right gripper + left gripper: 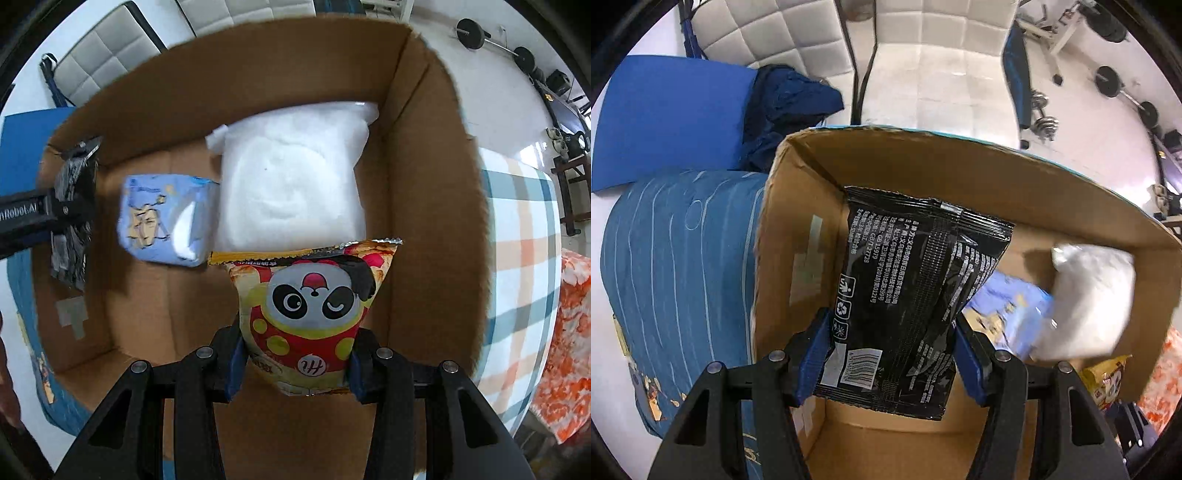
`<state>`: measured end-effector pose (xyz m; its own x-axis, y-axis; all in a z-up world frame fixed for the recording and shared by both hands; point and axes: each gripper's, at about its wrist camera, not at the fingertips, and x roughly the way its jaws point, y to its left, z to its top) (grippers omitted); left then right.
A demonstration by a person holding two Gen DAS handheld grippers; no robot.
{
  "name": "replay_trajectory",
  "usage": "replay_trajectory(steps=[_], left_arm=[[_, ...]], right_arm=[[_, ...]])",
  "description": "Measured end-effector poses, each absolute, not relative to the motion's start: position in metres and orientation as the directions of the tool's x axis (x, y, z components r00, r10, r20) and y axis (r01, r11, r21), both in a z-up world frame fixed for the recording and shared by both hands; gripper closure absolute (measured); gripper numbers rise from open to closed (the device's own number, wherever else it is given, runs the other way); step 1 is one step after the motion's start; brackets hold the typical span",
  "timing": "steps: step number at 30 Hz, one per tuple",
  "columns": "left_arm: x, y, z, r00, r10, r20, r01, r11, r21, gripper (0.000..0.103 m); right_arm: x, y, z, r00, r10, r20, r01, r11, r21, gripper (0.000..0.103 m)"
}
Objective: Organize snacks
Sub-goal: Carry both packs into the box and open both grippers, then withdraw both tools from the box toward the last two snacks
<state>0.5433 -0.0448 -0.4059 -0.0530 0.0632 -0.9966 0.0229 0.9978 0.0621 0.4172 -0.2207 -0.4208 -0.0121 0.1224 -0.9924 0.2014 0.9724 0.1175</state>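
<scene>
White tiled floor, two quilted chairs (938,70) and a set of weights (1043,122) lie beyond the box (960,166) — an open cardboard carton resting on bedding, with a blue quilt (679,280) against its left wall and a plaid cover (517,280) against its right. Inside the box, a white bag (291,184) lies flat on the floor against the far right corner. Touching its left edge is a pale blue pack (162,218), tilted. Over the box's near right part the right gripper (295,365) has its fingers clamped on the bottom of a panda bag (314,306), whose top edge overlaps the white bag. By the box's left wall the left gripper (892,354) pinches a black bag (905,295) at its lower half — held upright, above the cardboard floor.
</scene>
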Motion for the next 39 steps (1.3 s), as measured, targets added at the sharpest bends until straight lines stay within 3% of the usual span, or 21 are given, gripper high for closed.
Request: replay_trajectory(steps=[6,15,22,25,32,36,39], left_arm=[[0.556,-0.049,-0.42,-0.074,0.091,-0.993,0.032,0.996,0.089,0.043],[0.563,-0.059,-0.425,-0.112,0.038,-0.993,0.035,0.999,0.034,0.043],[0.56,-0.056,-0.399,-0.094,-0.01,-0.996,0.016,1.0,-0.012,0.042],[0.556,-0.057,-0.381,-0.058,-0.031,-0.998,0.018,0.999,-0.032,0.035],[0.529,-0.056,-0.326,0.063,-0.057,-0.996,0.066,0.996,-0.052,0.031],[0.498,-0.05,-0.301,0.131,-0.063,-0.989,0.083,0.995,-0.053,0.016],[0.472,-0.042,-0.288,0.178,-0.063,-0.982,0.081,0.995,-0.049,0.015]], right_arm=[[0.435,-0.213,-0.449,-0.104,0.142,-0.984,0.174,0.977,0.123,0.056],[0.446,-0.21,-0.476,-0.191,0.151,-0.97,0.169,0.978,0.12,0.054],[0.456,-0.223,-0.473,-0.189,0.204,-0.961,0.199,0.966,0.166,0.04],[0.456,-0.22,-0.464,-0.18,0.201,-0.963,0.186,0.968,0.167,0.035],[0.449,-0.211,-0.428,-0.134,0.161,-0.978,0.144,0.979,0.142,0.026],[0.441,-0.209,-0.402,-0.086,0.156,-0.984,0.152,0.978,0.141,0.025],[0.424,-0.207,-0.388,-0.056,0.171,-0.984,0.155,0.975,0.161,0.014]])
